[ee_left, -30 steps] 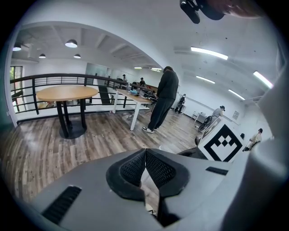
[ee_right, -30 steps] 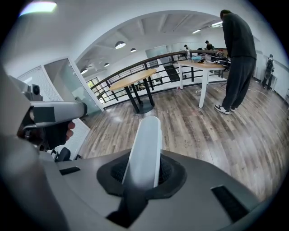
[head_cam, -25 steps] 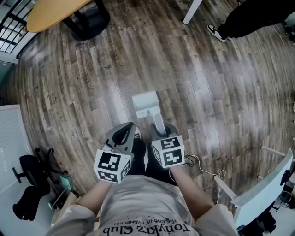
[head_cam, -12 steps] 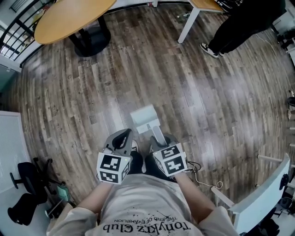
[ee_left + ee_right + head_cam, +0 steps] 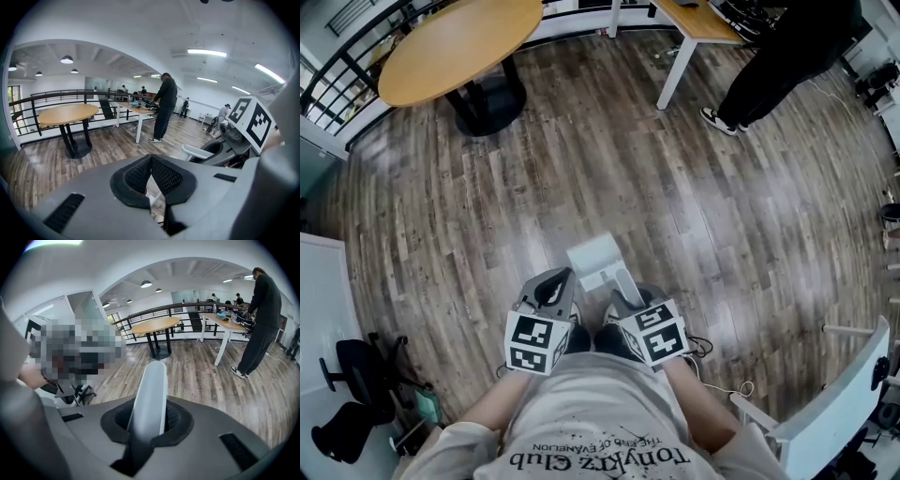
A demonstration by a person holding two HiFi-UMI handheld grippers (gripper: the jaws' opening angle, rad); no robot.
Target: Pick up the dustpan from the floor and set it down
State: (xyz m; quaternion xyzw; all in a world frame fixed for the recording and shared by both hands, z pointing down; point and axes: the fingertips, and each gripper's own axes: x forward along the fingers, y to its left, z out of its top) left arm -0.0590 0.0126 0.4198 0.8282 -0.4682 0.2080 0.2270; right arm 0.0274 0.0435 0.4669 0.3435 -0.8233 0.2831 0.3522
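Observation:
The white dustpan (image 5: 593, 258) hangs over the wooden floor just in front of the person's feet. Its pan points away and its long handle (image 5: 151, 390) runs back between the jaws of my right gripper (image 5: 630, 292). In the right gripper view the black pads of the right gripper (image 5: 150, 417) press on both sides of that handle. My left gripper (image 5: 555, 283) is held beside it on the left, clear of the dustpan. In the left gripper view the pads of the left gripper (image 5: 151, 161) meet with nothing between them.
A round wooden table (image 5: 459, 47) stands far left, a desk (image 5: 698, 19) far right, with a person in black (image 5: 778, 56) beside it. A white chair (image 5: 834, 394) and a cable (image 5: 722, 382) lie at lower right, a black office chair (image 5: 342, 417) at lower left.
Both grippers have come up, the right one carrying the dustpan with it. The head view has tilted, so more of the tables and the standing person shows.

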